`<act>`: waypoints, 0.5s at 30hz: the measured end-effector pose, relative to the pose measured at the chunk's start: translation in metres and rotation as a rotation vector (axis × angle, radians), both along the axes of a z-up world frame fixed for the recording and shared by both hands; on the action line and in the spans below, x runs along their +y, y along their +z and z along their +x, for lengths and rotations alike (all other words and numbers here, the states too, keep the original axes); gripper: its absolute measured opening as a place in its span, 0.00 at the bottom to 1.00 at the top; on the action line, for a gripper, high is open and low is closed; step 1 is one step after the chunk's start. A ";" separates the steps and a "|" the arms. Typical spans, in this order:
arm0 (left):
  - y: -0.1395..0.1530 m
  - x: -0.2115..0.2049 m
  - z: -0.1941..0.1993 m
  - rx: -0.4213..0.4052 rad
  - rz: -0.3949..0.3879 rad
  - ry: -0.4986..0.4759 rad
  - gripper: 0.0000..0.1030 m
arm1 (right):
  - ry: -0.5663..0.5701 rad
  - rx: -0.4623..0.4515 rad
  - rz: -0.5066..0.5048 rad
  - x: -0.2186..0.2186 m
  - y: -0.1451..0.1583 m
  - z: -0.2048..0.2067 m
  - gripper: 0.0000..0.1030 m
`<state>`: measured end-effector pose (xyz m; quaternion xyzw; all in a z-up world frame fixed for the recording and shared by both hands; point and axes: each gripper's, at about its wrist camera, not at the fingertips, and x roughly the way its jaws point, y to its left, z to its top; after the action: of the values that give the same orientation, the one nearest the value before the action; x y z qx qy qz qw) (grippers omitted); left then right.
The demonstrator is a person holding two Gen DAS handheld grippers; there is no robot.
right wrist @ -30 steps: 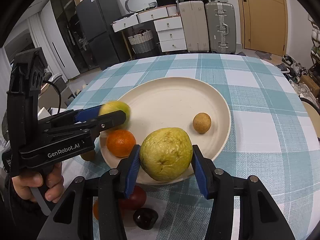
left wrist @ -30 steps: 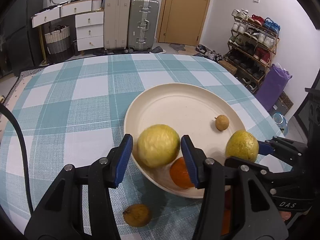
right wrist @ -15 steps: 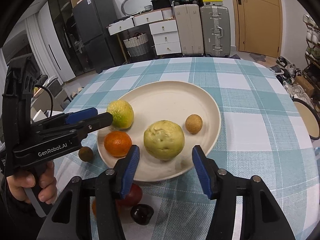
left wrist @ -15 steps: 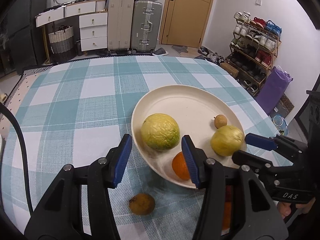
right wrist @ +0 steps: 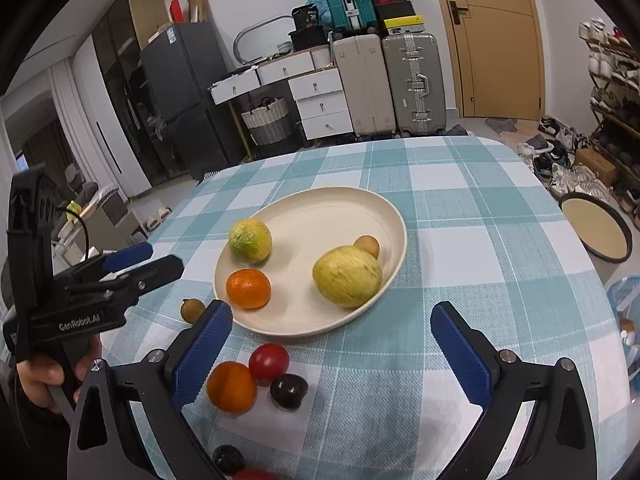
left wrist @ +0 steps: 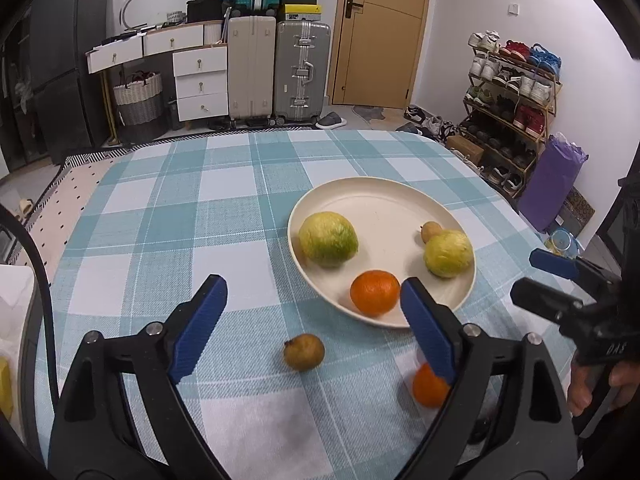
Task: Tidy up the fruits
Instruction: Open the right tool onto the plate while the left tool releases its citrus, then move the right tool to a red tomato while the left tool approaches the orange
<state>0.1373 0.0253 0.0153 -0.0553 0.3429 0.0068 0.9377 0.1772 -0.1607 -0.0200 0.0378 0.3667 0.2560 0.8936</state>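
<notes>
Your left gripper [left wrist: 312, 312] has just been opening: its jaws stand spread with nothing between them, just short of the cream plate [left wrist: 372, 200] on the checked tablecloth [left wrist: 180, 220]. Your right gripper [right wrist: 332, 340] has just been opening too, jaws wide and empty at the plate's near rim. On the plate lie four fruits: a green-yellow fruit [right wrist: 250, 240] at its left side, an orange [right wrist: 248, 289] at its near-left edge, a larger yellow fruit [right wrist: 346, 276] at its right side, and a small brown fruit [right wrist: 367, 245] touching that one from behind. Off the plate, a brown fruit [left wrist: 304, 352] sits near its left front, and a second orange [right wrist: 231, 387], a red fruit [right wrist: 269, 361] and a dark fruit [right wrist: 289, 390] cluster before it.
</notes>
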 end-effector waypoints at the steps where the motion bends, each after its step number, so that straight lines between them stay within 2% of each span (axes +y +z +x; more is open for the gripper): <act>1: 0.001 0.000 -0.005 -0.002 -0.003 0.000 0.92 | -0.001 0.001 0.006 -0.003 0.001 -0.002 1.00; 4: 0.002 -0.001 -0.019 -0.014 -0.016 0.001 0.98 | 0.002 -0.008 0.024 -0.007 0.003 -0.008 1.00; 15: -0.003 -0.004 -0.050 -0.008 -0.024 -0.001 0.99 | 0.033 0.004 0.010 -0.006 -0.003 -0.021 1.00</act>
<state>0.0878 0.0214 0.0127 -0.0664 0.3391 0.0020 0.9384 0.1560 -0.1663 -0.0225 0.0369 0.3675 0.2723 0.8885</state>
